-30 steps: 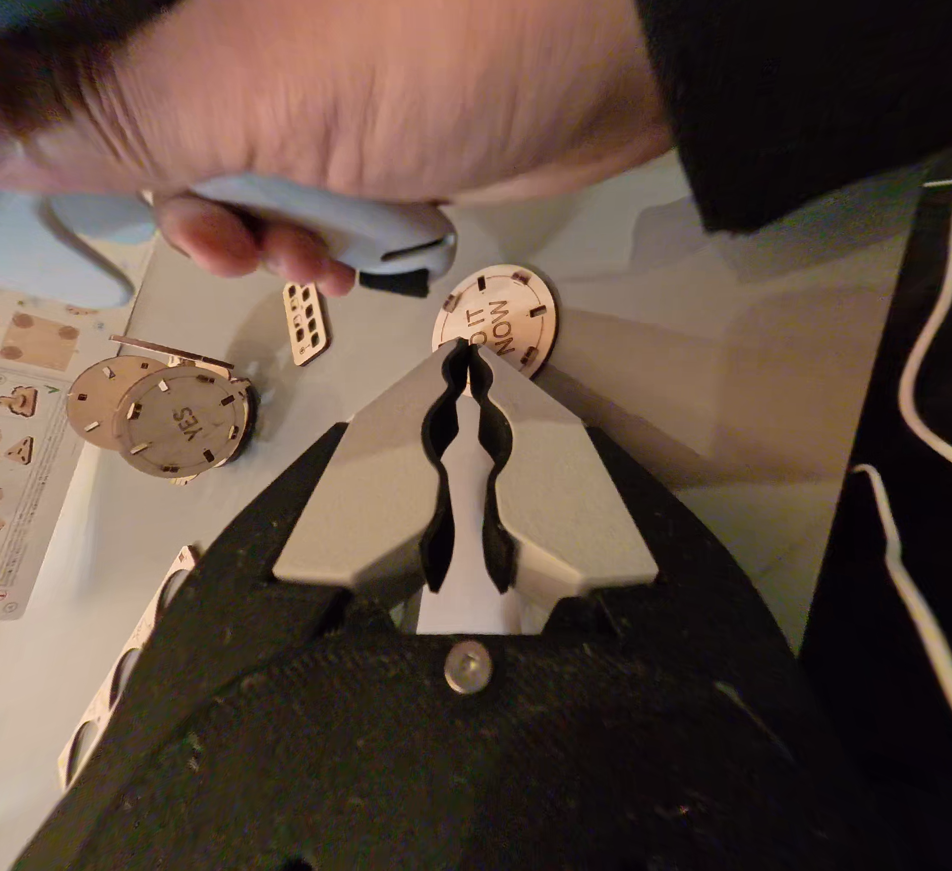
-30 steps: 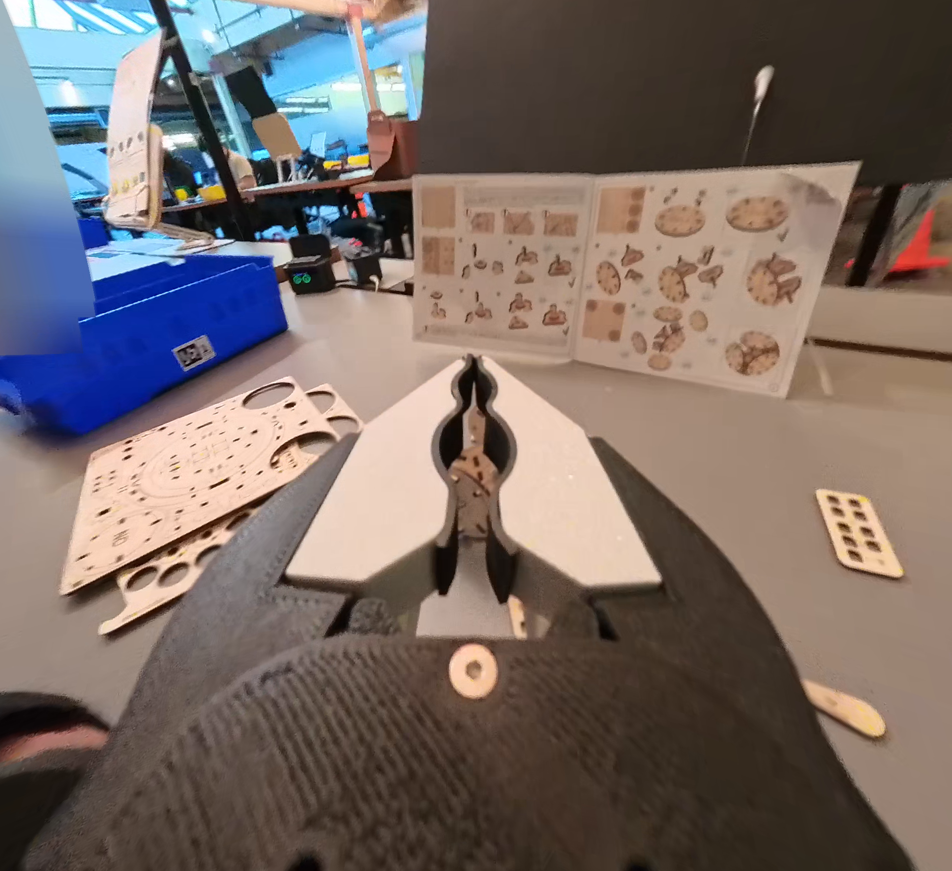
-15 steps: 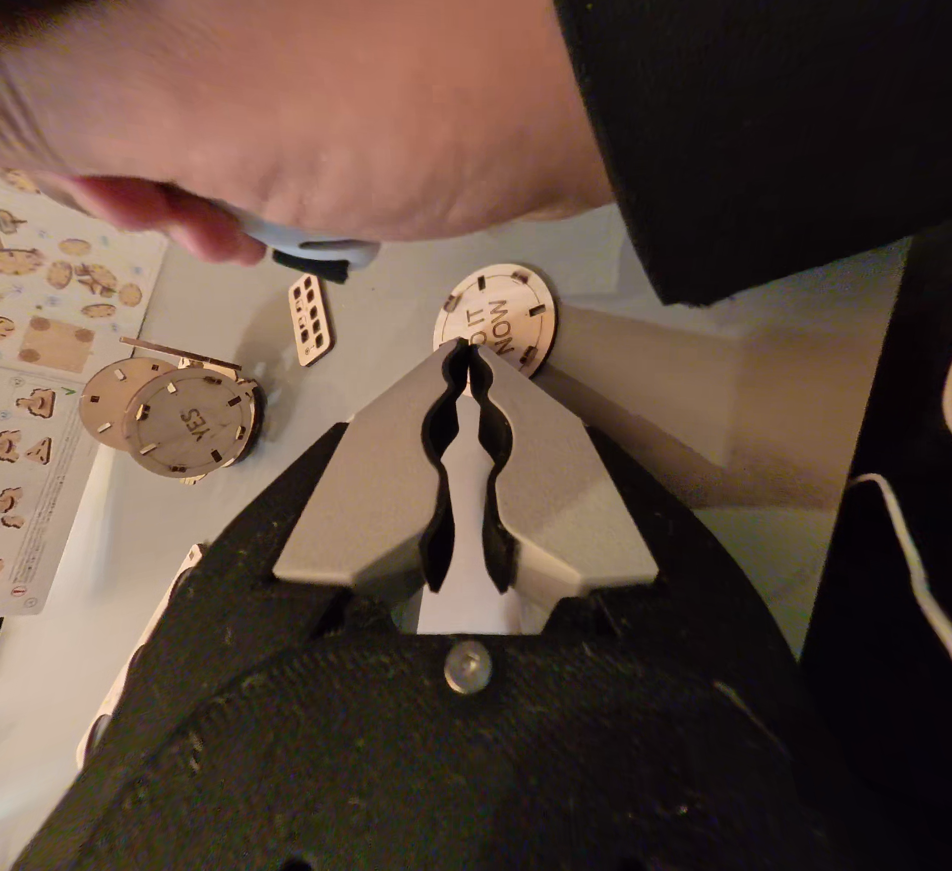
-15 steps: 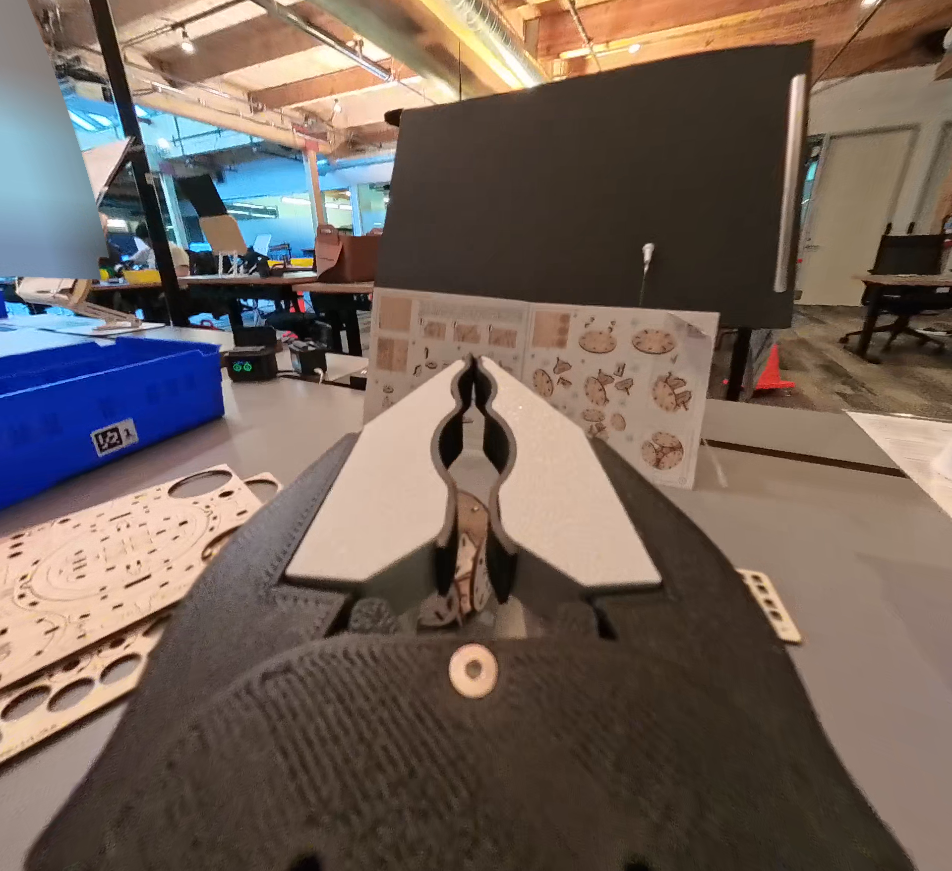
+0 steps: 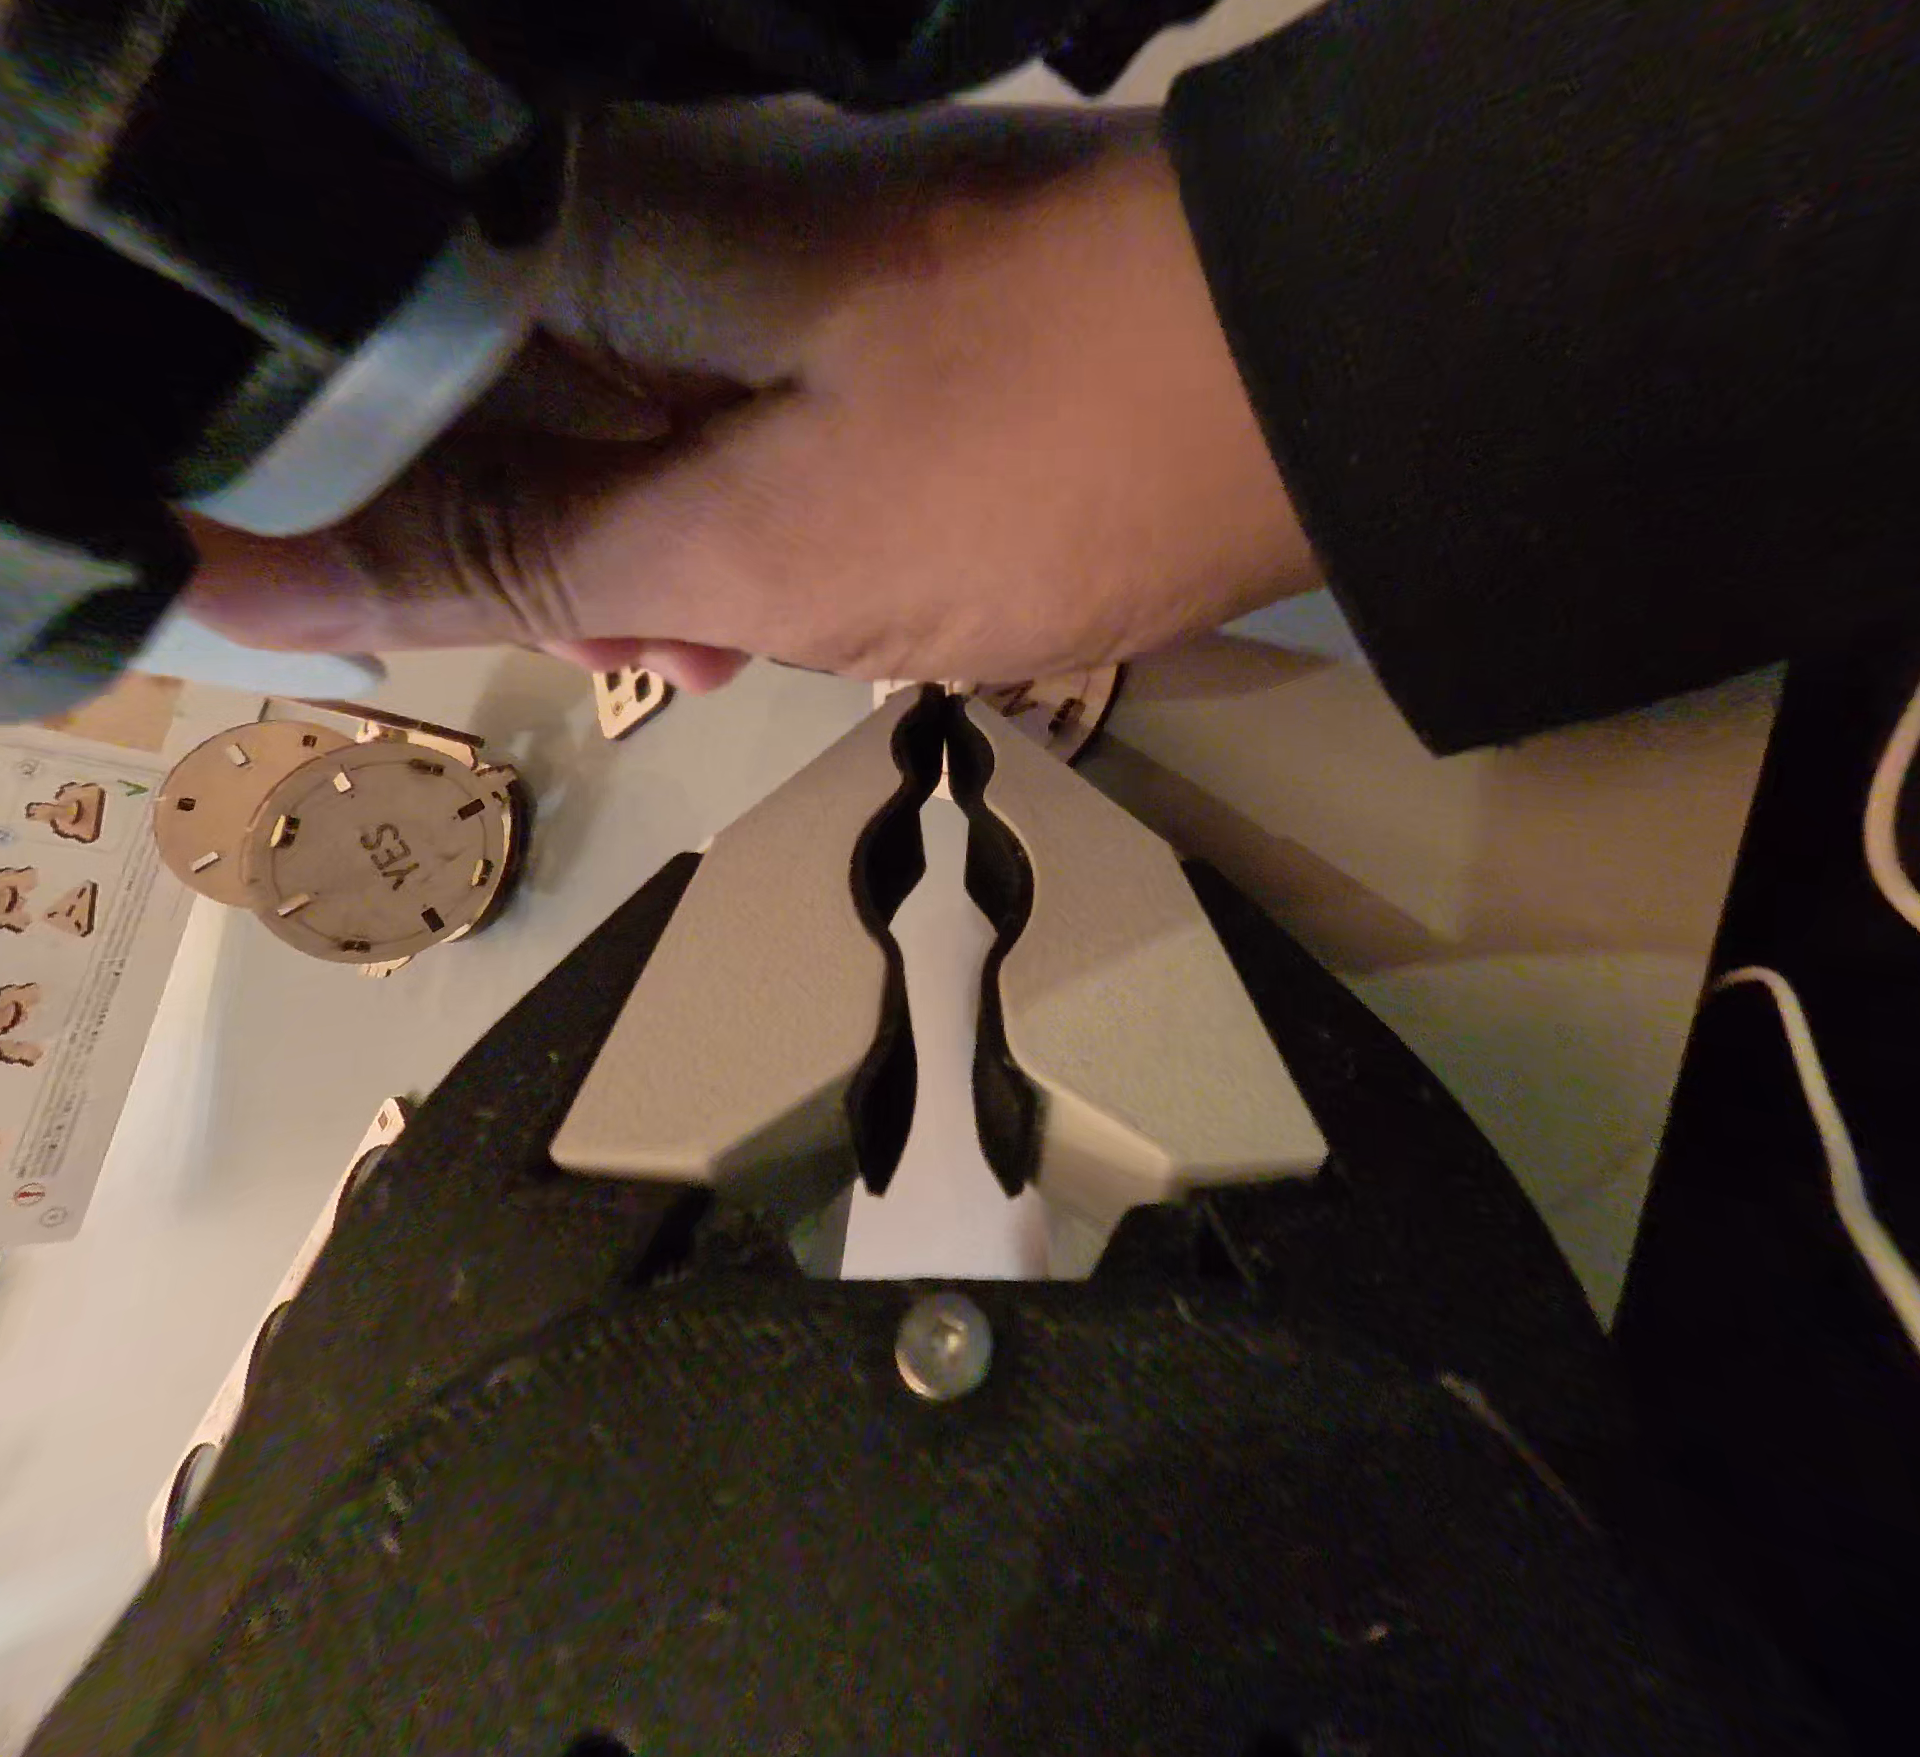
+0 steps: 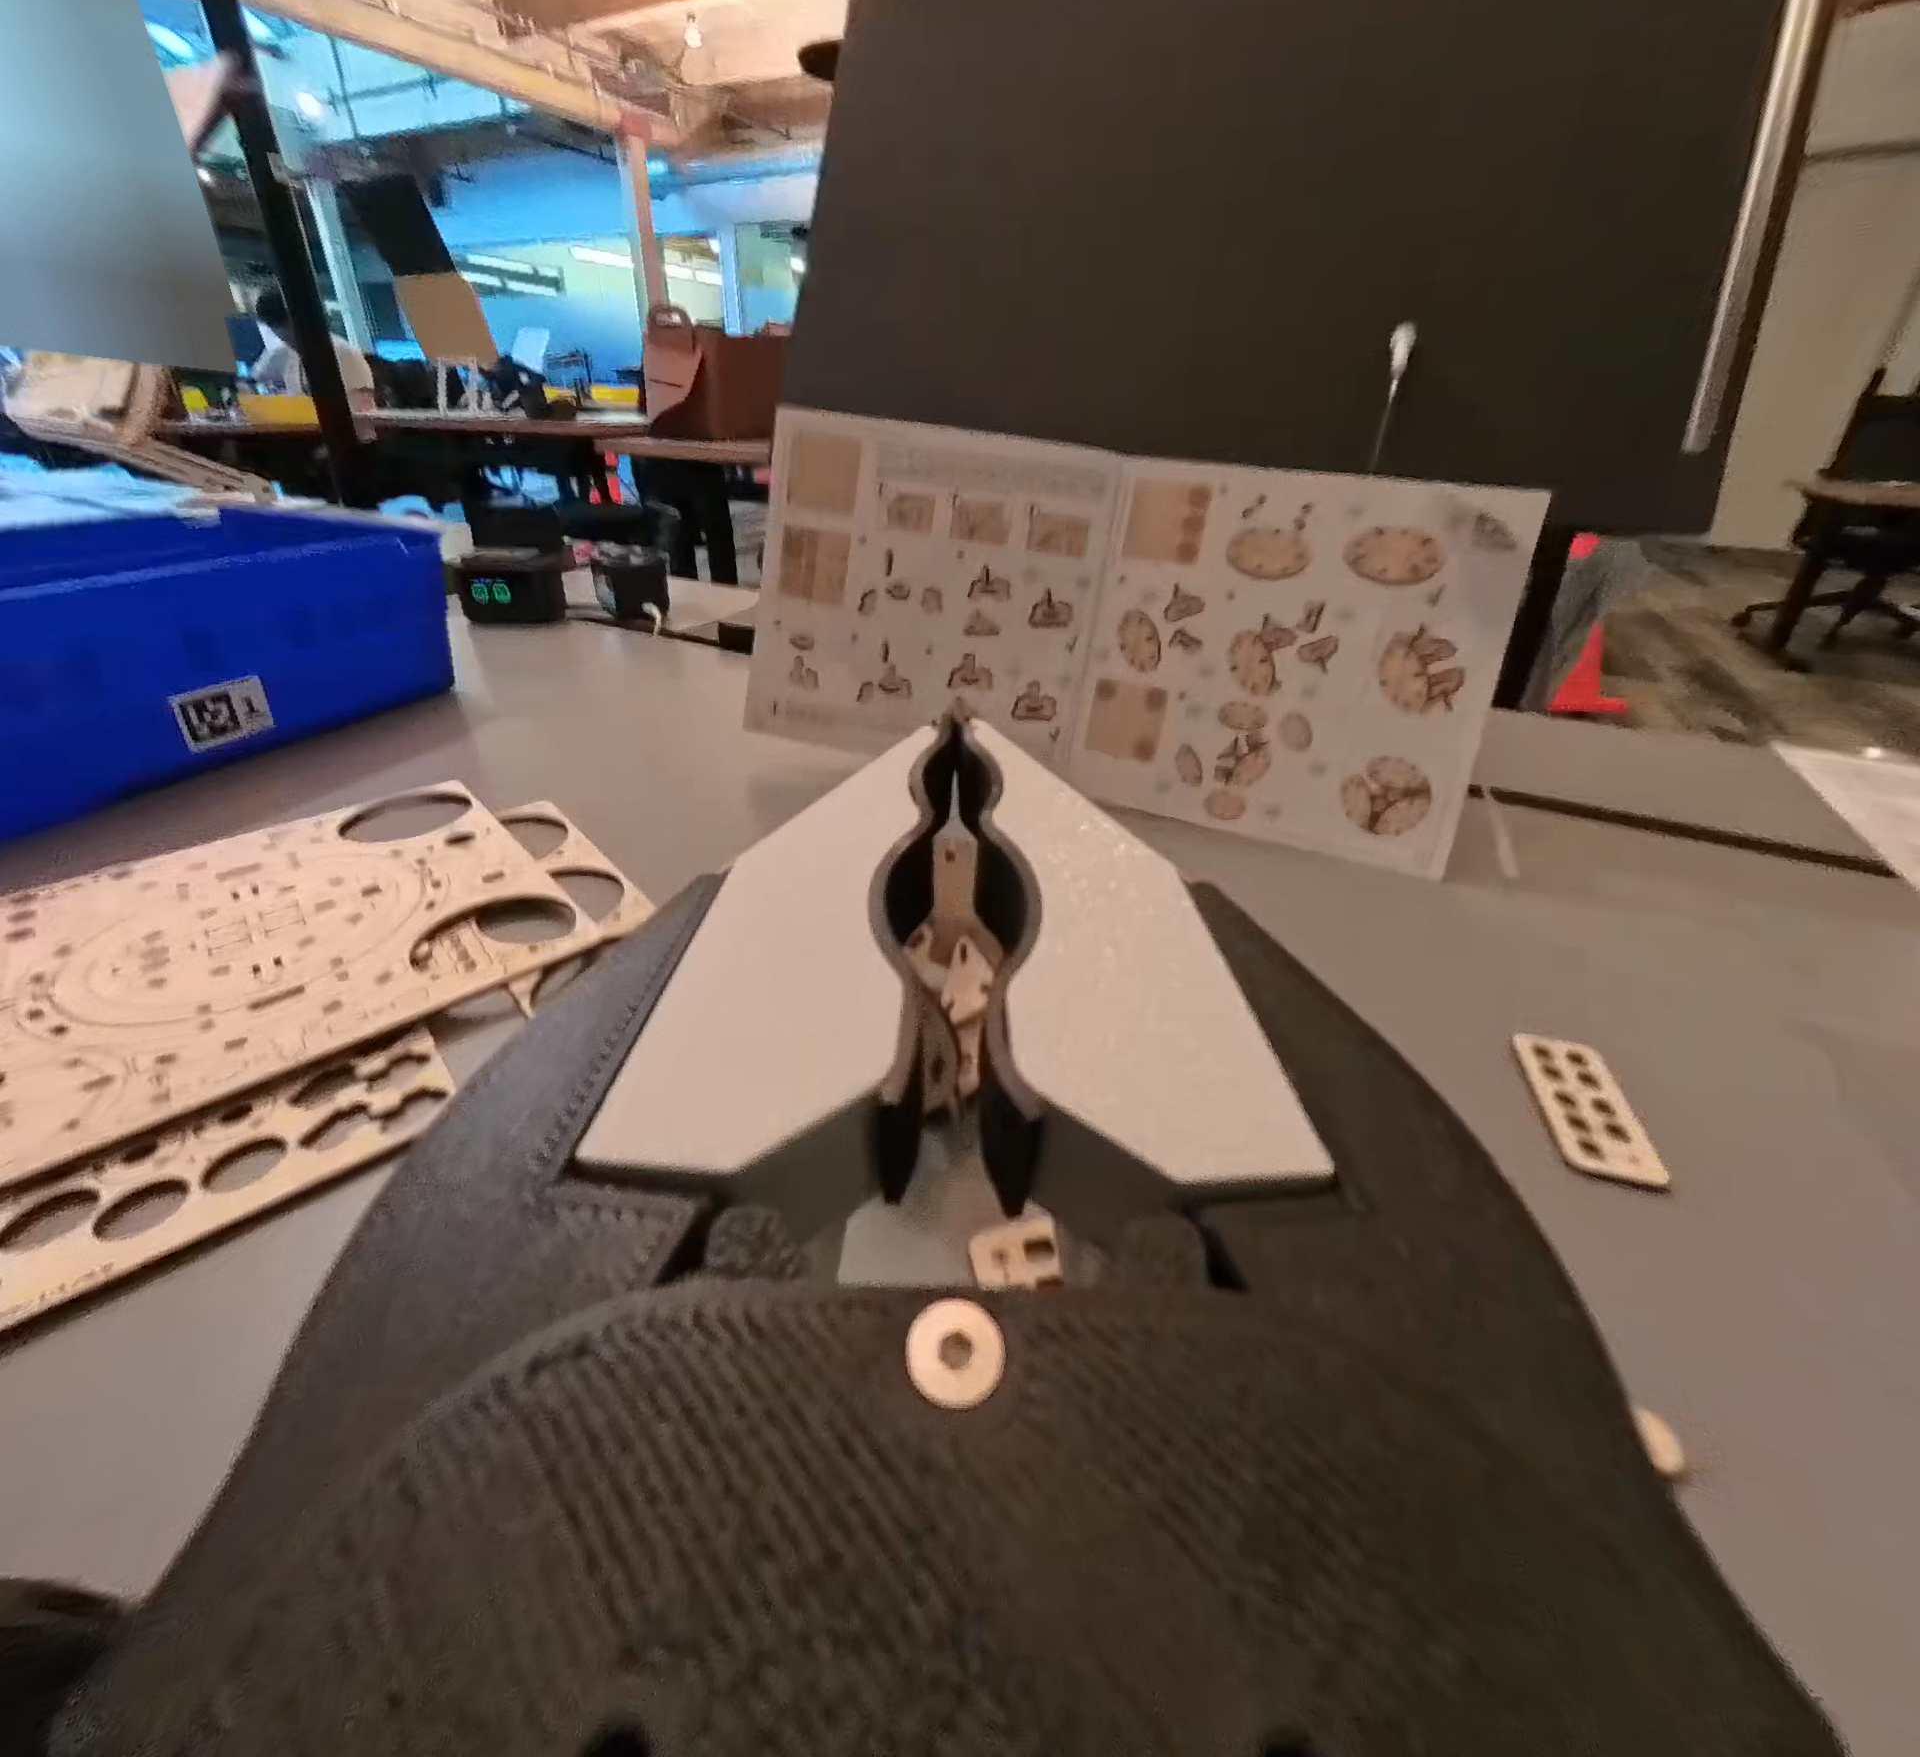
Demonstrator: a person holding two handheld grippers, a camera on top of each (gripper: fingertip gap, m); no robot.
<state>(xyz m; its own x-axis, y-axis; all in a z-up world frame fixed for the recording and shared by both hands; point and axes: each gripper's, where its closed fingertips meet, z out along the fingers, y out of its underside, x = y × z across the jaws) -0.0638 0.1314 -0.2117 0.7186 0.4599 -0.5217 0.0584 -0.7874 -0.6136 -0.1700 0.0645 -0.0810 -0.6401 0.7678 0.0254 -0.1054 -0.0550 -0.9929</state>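
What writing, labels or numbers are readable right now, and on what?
I do not copy wording; these things bear it:
Wooden disc: engraved word, legible.
Second wooden disc: engraving mostly hidden by the hand.
Instruction sheet: print too small.
Blue bin: sticker with a code mark.
Standing booklet: blurred.
Black device: green display, too small.

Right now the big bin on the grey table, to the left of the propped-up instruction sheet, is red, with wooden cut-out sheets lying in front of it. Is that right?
Not quite: the bin is blue, not red, as the right wrist view shows. The rest holds: it sits on the grey table, left of the propped-up instruction sheet, with the wooden cut-out sheets lying in front of it.
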